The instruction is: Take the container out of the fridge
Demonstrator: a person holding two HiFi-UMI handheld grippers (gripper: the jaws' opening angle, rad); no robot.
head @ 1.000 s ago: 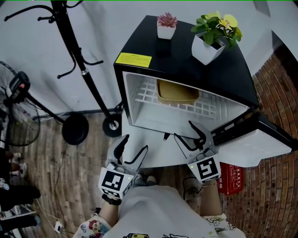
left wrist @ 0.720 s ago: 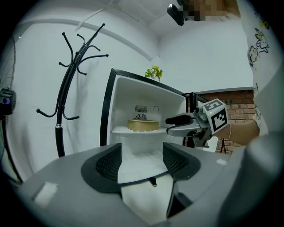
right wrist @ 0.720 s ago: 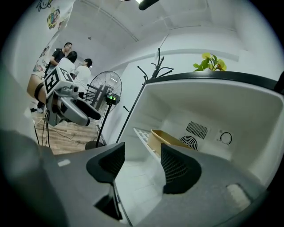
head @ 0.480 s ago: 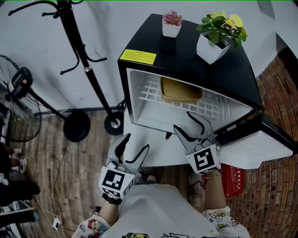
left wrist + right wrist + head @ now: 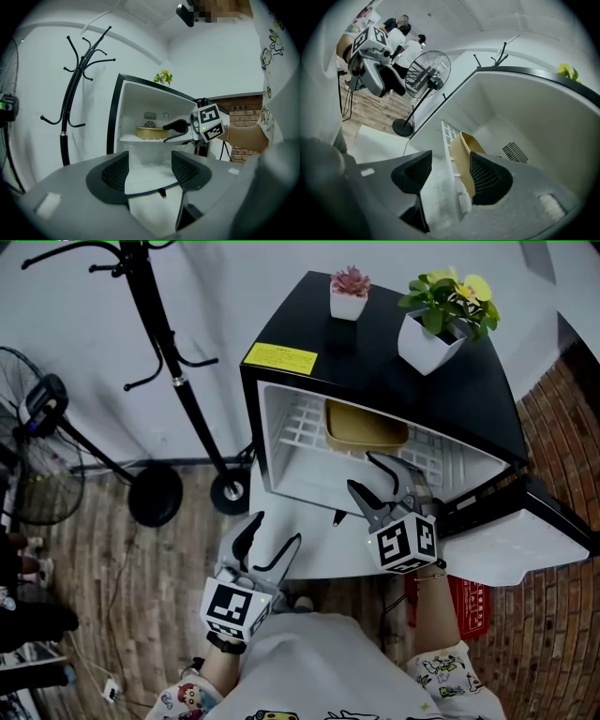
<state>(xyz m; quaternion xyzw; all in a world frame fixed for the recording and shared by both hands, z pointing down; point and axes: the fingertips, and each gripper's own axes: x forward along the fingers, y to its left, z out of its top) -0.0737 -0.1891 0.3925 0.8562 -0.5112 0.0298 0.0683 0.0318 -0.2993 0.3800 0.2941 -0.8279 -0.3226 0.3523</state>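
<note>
A shallow tan container (image 5: pixel 365 427) lies on the white wire shelf (image 5: pixel 298 425) inside the open black fridge (image 5: pixel 375 367). My right gripper (image 5: pixel 363 473) is open at the fridge mouth, its tips just in front of the container and apart from it. In the right gripper view the container (image 5: pixel 463 157) stands between the spread jaws of that gripper (image 5: pixel 450 173), a little ahead of them. My left gripper (image 5: pixel 275 532) hangs open and empty below the fridge's front. The left gripper view shows the container (image 5: pixel 151 132) with the right gripper (image 5: pixel 179 131) beside it.
The fridge door (image 5: pixel 525 532) swings open to the right. Two potted plants (image 5: pixel 442 307) (image 5: pixel 349 292) stand on the fridge top. A black coat stand (image 5: pixel 173 362) and a floor fan (image 5: pixel 37 423) stand to the left. A red box (image 5: pixel 466 604) lies on the floor at right.
My right gripper has moved up and forward from below the fridge's front edge to the shelf opening. The left gripper has stayed about where it was.
</note>
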